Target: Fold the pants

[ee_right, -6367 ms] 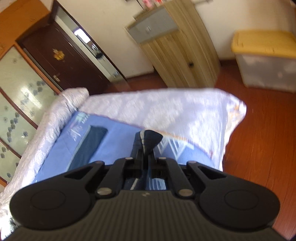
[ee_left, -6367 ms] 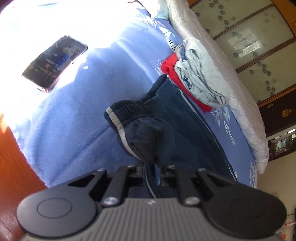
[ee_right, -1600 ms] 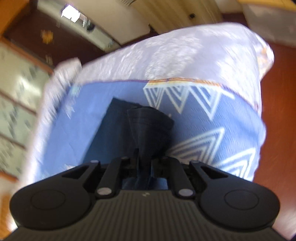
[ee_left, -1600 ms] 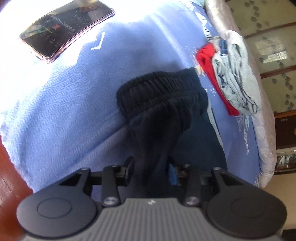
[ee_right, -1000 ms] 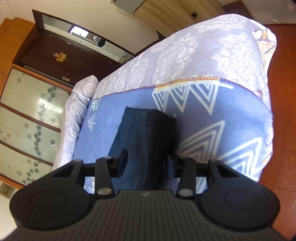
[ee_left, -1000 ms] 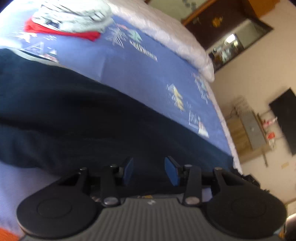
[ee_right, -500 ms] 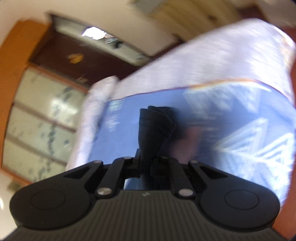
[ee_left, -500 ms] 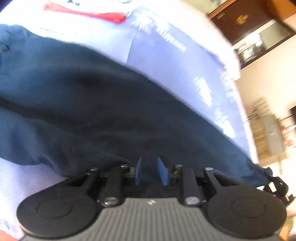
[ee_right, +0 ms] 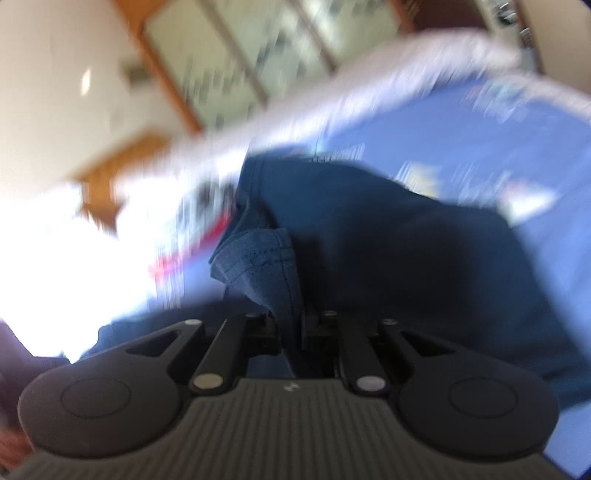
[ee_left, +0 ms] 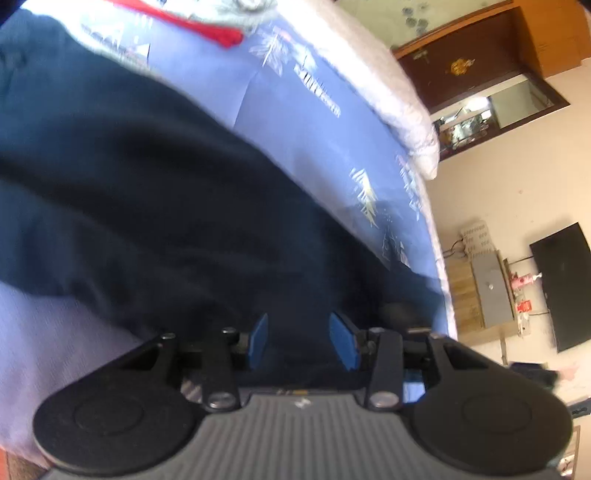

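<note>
Two grippers work the pants (ee_left: 155, 206): your right gripper (ee_right: 291, 328) pinches a hem, mid-fold; your left gripper (ee_left: 301, 338), just reopened, straddles cloth unclamped. Next, lay the hem flat.

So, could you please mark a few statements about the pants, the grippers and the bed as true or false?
1. The right gripper pinches a hem of the navy pants. True.
2. The left gripper is clamped shut on a phone. False: its blue pads stand apart over the pants, with no phone in view.
3. The pants lie on a blue bedspread. True.
4. The clothing beyond the pants is yellow. False: a red garment shows there.
</note>
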`<action>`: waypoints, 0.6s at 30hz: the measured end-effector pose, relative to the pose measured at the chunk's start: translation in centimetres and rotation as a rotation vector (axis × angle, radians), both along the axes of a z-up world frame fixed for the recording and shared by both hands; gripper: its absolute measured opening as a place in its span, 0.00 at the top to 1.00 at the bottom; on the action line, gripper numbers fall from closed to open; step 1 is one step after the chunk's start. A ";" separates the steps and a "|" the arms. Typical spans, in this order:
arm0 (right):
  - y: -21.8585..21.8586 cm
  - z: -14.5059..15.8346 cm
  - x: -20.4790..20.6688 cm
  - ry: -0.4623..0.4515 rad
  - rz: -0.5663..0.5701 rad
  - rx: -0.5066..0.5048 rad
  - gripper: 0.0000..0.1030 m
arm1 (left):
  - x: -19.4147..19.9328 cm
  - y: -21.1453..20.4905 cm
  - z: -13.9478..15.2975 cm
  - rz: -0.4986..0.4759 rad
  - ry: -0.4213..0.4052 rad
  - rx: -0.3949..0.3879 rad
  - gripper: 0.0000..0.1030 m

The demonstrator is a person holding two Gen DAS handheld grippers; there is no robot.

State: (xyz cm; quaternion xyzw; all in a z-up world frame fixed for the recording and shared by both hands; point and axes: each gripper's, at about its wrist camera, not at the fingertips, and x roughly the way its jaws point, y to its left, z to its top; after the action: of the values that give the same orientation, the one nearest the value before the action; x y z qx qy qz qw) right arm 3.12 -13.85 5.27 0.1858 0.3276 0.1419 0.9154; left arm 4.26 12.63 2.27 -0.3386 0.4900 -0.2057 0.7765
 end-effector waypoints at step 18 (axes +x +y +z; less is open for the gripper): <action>-12.2 -0.5 -9.0 -0.040 -0.361 0.199 0.43 | 6.0 -8.6 -2.6 -0.145 0.078 0.066 0.32</action>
State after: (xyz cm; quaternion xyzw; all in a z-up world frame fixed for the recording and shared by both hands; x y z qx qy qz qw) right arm -5.92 -26.03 4.75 0.3282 0.2550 0.0110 0.9095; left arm 10.28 4.03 -0.34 -0.2840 0.5495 -0.2318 0.7507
